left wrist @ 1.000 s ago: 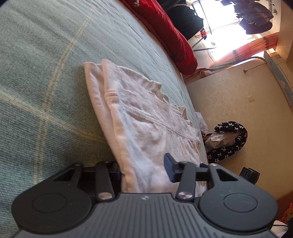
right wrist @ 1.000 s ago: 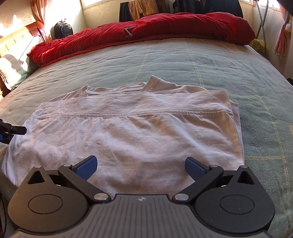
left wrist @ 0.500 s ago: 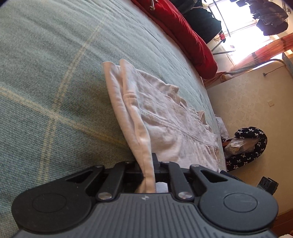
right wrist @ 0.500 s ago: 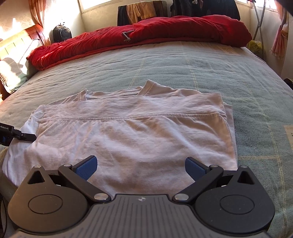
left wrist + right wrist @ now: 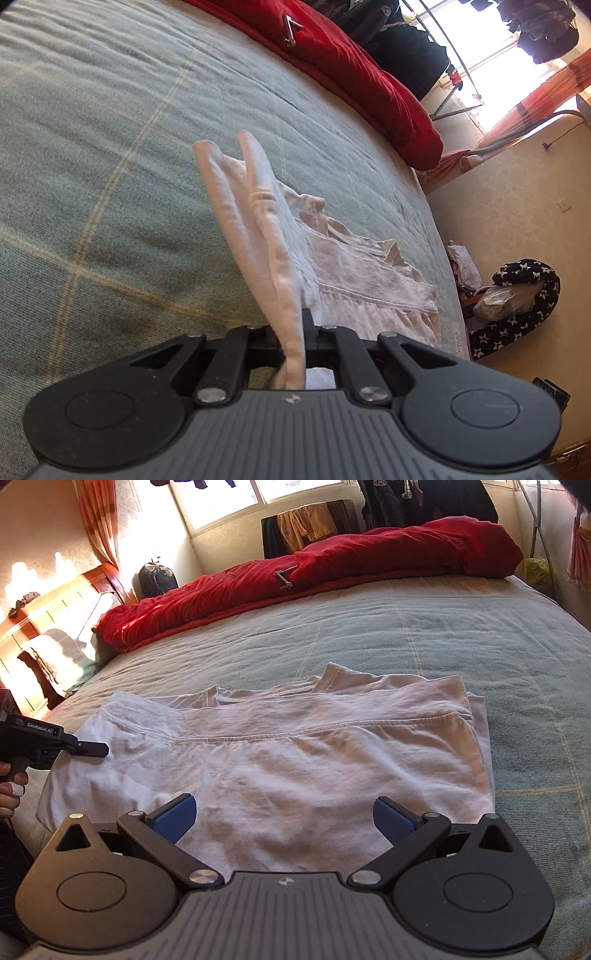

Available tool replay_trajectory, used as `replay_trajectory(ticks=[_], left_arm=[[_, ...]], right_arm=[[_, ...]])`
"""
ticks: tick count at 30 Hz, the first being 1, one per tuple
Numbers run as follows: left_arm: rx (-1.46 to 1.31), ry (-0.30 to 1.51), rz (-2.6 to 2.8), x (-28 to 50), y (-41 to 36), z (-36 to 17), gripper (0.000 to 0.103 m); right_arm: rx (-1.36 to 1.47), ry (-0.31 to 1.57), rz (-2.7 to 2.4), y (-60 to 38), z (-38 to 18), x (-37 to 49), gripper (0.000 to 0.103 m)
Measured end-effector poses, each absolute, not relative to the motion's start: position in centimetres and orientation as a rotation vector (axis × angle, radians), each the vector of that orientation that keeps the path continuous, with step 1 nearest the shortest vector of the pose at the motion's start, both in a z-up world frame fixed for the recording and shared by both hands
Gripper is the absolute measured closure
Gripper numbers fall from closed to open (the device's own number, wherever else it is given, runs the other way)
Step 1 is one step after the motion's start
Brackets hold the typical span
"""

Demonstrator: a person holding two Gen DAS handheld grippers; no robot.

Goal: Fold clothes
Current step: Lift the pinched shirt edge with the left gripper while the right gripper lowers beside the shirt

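Step in hand: fold of white T-shirt (image 5: 280, 760), already folded once, flat on green checked bed cover (image 5: 406, 627).

Left gripper (image 5: 295, 345): jaws clamped on bunched side edge of shirt, edge raised off cover.

Right gripper (image 5: 284, 814): jaws wide, empty, poised over near edge, blue pads just above cloth.

Judgement: next move needs right jaws to pinch near right corner, then both carry edge across.

Long axis runs left-right in right wrist view; collar points toward red duvet (image 5: 332, 568).

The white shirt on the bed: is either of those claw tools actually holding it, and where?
Yes. The left gripper pinches the white shirt by its side edge; the right gripper is open, holding nothing.
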State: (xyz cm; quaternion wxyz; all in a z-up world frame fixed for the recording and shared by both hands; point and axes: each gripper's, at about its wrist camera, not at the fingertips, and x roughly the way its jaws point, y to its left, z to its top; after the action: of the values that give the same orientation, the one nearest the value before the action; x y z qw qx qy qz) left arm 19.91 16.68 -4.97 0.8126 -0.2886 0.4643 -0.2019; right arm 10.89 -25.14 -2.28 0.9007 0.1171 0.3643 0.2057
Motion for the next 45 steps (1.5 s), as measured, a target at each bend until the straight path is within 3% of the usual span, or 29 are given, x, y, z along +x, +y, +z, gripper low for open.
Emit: replay_trajectory(ticks=[9,19,34,45], left_arm=[[-0.559,0.970,-0.440,20.0,14.2,-1.7,0.097],[-0.543,0.971,-0.438,20.0,13.1,-0.7,0.097],[-0.443,0.934,-0.504,19.5,7.9,4.0,0.097],[-0.535,0.946,-0.553,21.0,2.8,5.2,0.096]], right_arm=[[0.499,0.802,0.695,-21.4,-3.9,14.7,0.000],[0.521,0.893,0.734,-18.2,-6.1,15.3,0.000],[0.551,0.687,0.555,-26.9,-1.9,11.6,0.000],[0.594,0.591,0.482,-31.9,-0.6,9.4,0.000]])
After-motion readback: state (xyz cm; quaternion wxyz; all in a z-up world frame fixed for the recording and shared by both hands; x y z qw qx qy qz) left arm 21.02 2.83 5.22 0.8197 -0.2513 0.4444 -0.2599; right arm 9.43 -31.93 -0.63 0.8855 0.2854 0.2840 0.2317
